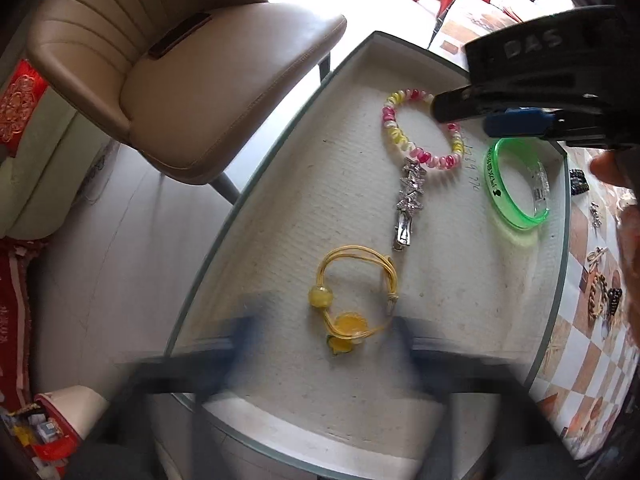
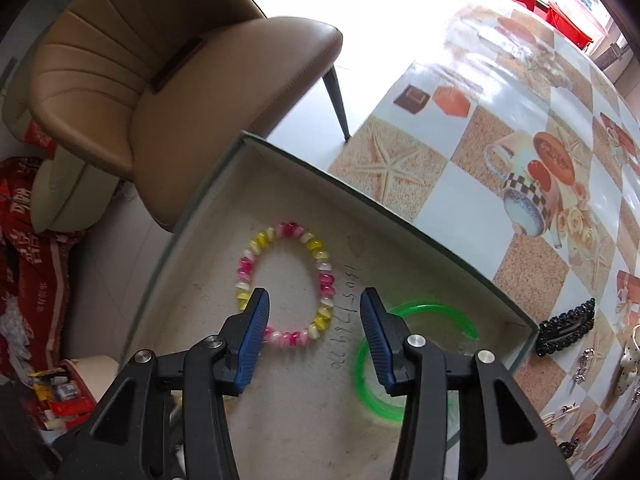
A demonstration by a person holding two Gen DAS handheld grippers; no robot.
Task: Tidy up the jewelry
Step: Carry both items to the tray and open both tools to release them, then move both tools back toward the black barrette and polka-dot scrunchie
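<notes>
A shallow box lid (image 1: 256, 184) on the worktop (image 2: 460, 208) serves as the tray. In the left wrist view it holds a yellow cord bracelet (image 1: 352, 300) at 6 o'clock, a star hair clip (image 1: 408, 200) at the centre, a pink and yellow bead bracelet (image 1: 420, 132) at 12 o'clock and a green bangle (image 1: 516, 184) at 3 o'clock.

The left claw (image 1: 324, 332) is spread wide above the cord bracelet, with nothing pinched. The right claw (image 2: 314, 340) is half spread, and nothing is gripped between its pads; the bangle lies just under its right finger.

A placing step is judged finished. More pieces, a black clip (image 2: 564, 332) among them, lie on the worktop at 3 o'clock. Next, a lift clear of the tray and a reach to one of these is called for.
</notes>
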